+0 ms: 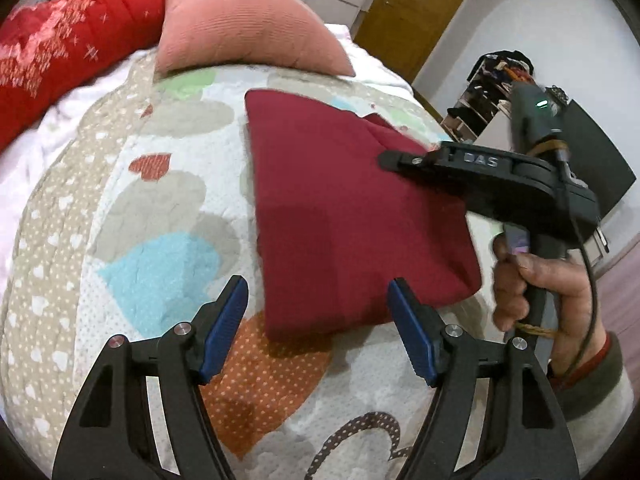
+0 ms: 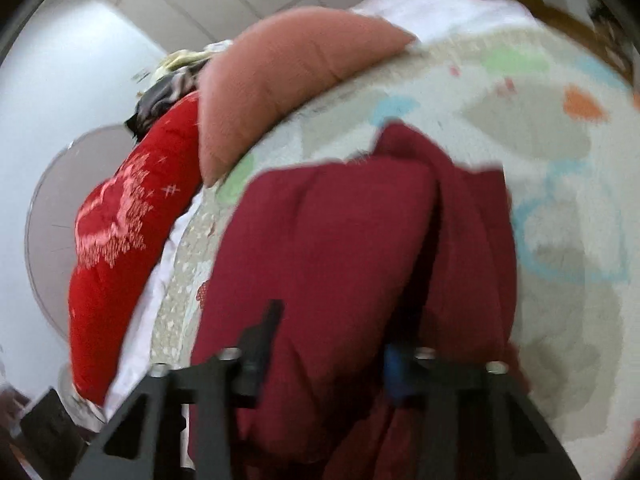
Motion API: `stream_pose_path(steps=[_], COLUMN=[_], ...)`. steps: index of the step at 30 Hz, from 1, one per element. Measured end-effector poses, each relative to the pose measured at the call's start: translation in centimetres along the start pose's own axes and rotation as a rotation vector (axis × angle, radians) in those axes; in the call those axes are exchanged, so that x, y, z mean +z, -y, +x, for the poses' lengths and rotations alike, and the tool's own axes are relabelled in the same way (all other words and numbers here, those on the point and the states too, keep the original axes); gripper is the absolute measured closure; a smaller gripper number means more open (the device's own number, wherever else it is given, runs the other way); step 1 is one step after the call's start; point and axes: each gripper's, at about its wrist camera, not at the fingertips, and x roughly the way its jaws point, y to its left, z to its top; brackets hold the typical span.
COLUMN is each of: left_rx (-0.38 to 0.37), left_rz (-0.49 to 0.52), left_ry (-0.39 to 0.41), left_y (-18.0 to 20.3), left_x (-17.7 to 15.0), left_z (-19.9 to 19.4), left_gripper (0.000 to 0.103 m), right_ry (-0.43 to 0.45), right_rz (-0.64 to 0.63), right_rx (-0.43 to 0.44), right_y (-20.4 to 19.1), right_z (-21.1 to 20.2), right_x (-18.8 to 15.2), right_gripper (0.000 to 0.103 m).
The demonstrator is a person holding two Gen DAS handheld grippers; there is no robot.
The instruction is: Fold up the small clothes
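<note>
The quilt (image 1: 168, 208), patterned with hearts and spread over the bed, is used as the folding surface, and its broad flat middle has been given over to the work, while the bulkier bedding is kept at the far edge: a red blanket (image 1: 52, 56) is bunched at the far left and a pink cushion (image 1: 240, 28) is propped just beside it, apparently so that neither gets in the way. The maroon garment (image 1: 344, 216) is laid flat on the quilt, right of centre and near the right edge, and it is seen as a compact, roughly square packet with straight edges and a smooth top; a second layer is visible at its far right corner, so the folding is judged to be well along. In the right wrist view the cloth is blurred, and a crease or overlap running lengthwise through it can just be made out. The right gripper (image 1: 396, 159) is held over the far right part of the garment, probably to press or tuck that layer; its fingers appear spread in its own view, though whether cloth is caught cannot be told. The left gripper (image 1: 316, 304) is poised at the near edge with its blue pads (image 1: 224, 320) wide apart, nothing being held.
</note>
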Motion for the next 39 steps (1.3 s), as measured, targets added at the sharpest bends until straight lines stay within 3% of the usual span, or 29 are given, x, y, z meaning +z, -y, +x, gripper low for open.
stream_pose_path(steps=[4, 8, 9, 12, 15, 17, 22, 26, 30, 39], left_rx=[0.021, 0.033, 0.046, 0.073, 0.098, 0.106, 0.133, 0.142, 0.150, 0.168], left_rz=[0.011, -0.001, 0.006, 0.021, 0.019, 0.015, 0.012, 0.043, 0.047, 0.046], left_ry=[0.021, -0.012, -0.018, 0.007, 0.017, 0.011, -0.061, -0.067, -0.070, -0.069], left_y=[0.5, 0.8, 0.9, 1.0, 0.8, 0.9, 1.3, 1.9, 2.2, 2.6], left_x=[0.8, 1.1, 1.1, 1.5, 2.2, 2.6, 2.7, 2.3, 2.1, 2.0], left_z=[0.4, 1.8, 1.9, 1.5, 1.9, 2.8, 5.9, 6.5, 6.6, 6.5], left_gripper=[0.030, 0.030, 0.030, 0.030, 0.030, 0.030, 0.030, 0.030, 0.029, 0.029], right_ry=[0.117, 0.061, 0.027, 0.062, 0.120, 0.159, 0.113, 0.065, 0.082, 0.122], right_rz=[-0.201, -0.205, -0.164, -0.076, -0.061, -0.127, -0.252, -0.239, -0.208, -0.267], right_rx=[-0.148, -0.263, -0.237, -0.177, -0.191, -0.149, -0.123, -0.241, -0.220, -0.182], right_y=[-2.2, 0.0, 1.1, 2.5, 2.1, 0.5, -2.2, 0.5, 1.4, -2.2], right_z=[-3.3, -0.7, 0.1, -1.9, -5.2, -6.9, -4.7, -1.4, -2.0, -6.6], right_x=[0.6, 0.5, 0.2, 0.0, -0.3, -0.8, -1.5, -1.9, -2.2, -4.3], right_gripper=[0.075, 0.075, 0.070, 0.059, 0.059, 0.059, 0.067, 0.075, 0.075, 0.075])
